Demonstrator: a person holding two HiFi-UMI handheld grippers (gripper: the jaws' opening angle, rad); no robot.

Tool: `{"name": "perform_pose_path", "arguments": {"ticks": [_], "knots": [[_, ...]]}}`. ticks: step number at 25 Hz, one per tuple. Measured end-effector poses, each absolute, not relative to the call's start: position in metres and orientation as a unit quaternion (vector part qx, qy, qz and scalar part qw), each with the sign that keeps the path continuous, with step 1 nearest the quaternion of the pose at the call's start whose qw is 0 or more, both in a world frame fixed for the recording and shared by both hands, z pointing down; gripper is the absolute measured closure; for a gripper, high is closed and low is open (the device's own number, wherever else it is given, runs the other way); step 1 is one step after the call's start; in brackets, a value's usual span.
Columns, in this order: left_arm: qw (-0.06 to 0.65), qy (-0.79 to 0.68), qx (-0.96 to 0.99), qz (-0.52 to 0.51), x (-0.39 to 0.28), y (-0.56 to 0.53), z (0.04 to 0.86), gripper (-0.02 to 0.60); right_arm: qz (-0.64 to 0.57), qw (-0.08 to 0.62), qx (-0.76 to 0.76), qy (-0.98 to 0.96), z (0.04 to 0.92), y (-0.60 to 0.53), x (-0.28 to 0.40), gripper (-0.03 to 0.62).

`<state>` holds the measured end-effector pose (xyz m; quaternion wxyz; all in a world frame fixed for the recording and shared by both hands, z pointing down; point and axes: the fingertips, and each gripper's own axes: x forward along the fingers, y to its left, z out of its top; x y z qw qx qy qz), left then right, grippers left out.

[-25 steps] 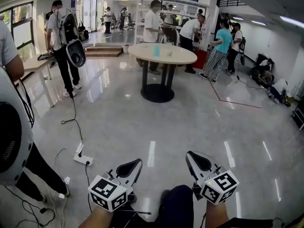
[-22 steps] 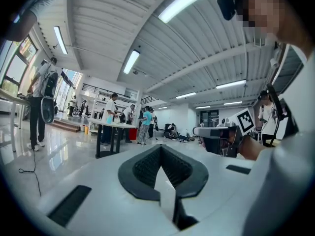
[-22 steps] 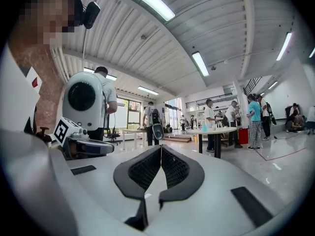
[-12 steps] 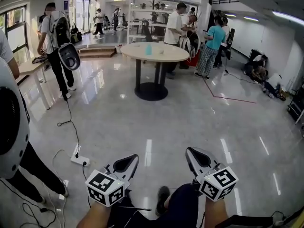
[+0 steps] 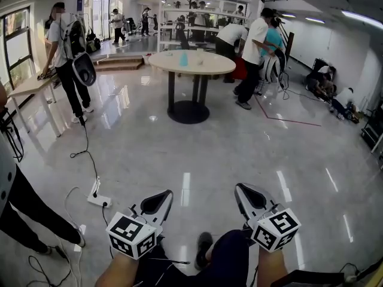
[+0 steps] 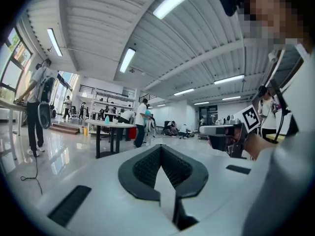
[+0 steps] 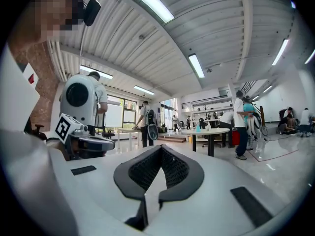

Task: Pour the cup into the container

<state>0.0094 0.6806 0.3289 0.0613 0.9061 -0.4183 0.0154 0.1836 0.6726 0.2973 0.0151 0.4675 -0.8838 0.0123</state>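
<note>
Cup (image 5: 184, 58), pale blue, on table (image 5: 210, 68)

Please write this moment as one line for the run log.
task: pour not yet begun | left tongs: shut, empty | right tongs: shut, empty | round table: far ahead, blue item on it

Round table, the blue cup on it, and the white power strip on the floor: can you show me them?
round table (image 5: 220, 66): head view, bare part of its top.
blue cup (image 5: 184, 59): head view, middle of its side.
power strip (image 5: 99, 201): head view, its white body.
</note>
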Motion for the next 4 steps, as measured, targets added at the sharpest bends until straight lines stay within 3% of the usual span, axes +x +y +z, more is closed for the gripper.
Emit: {"name": "perform_pose_path", "arguments": {"ticks": [4], "knots": [[0.055, -0.423, 0.904, 0.024, 0.0083, 0.6782, 0.3299, 0.582, 0.013, 0.014, 0.466, -0.885, 0.2978, 0.6724, 0.1805, 0.589]]}}
